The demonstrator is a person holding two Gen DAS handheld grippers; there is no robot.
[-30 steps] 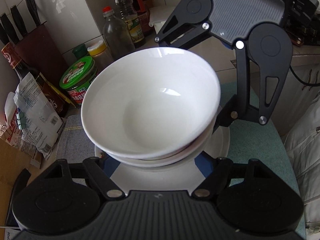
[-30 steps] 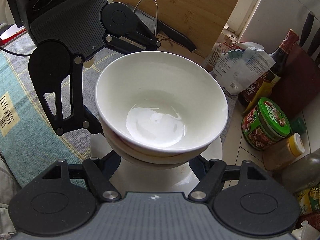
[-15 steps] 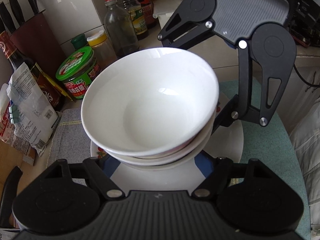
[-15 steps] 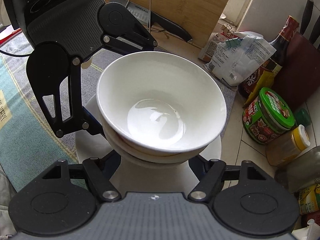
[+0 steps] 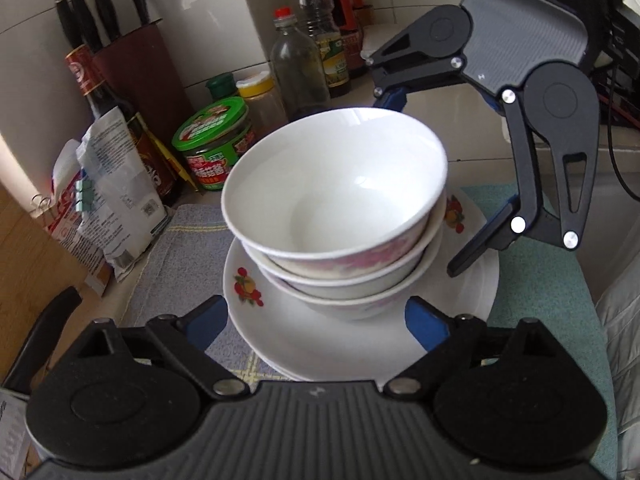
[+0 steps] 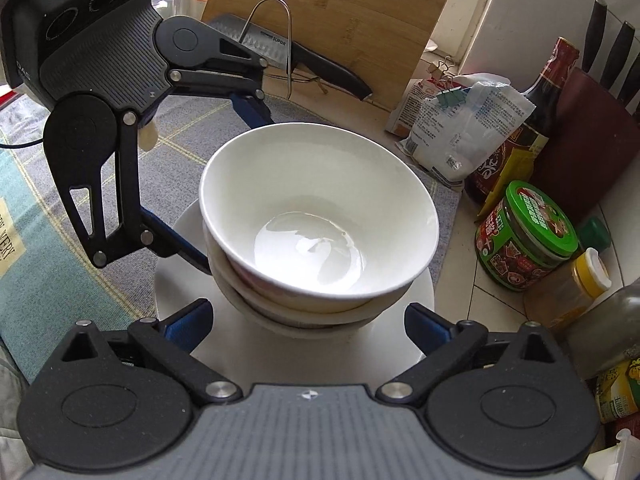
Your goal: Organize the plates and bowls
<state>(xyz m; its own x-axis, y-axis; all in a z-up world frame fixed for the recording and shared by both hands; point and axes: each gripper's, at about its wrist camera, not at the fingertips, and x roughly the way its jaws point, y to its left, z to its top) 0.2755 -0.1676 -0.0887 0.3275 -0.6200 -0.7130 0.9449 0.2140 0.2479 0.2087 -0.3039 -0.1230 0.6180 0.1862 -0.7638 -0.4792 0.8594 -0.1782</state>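
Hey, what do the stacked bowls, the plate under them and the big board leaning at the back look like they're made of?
Stacked bowls: probably glazed ceramic or porcelain; glossy white with sharp window reflections.
Plate: likely the same glazed ware; shiny white with printed fruit motifs.
Board: wood, possibly bamboo; matte tan with fine parallel grain.

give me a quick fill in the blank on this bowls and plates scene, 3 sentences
The bowls sit nested on a stack of ____.
The jar by the bottles has a ____ lid.
Both the left claw and the right claw stand ____, pads clear of the bowls.

Missing words: plates; green; open
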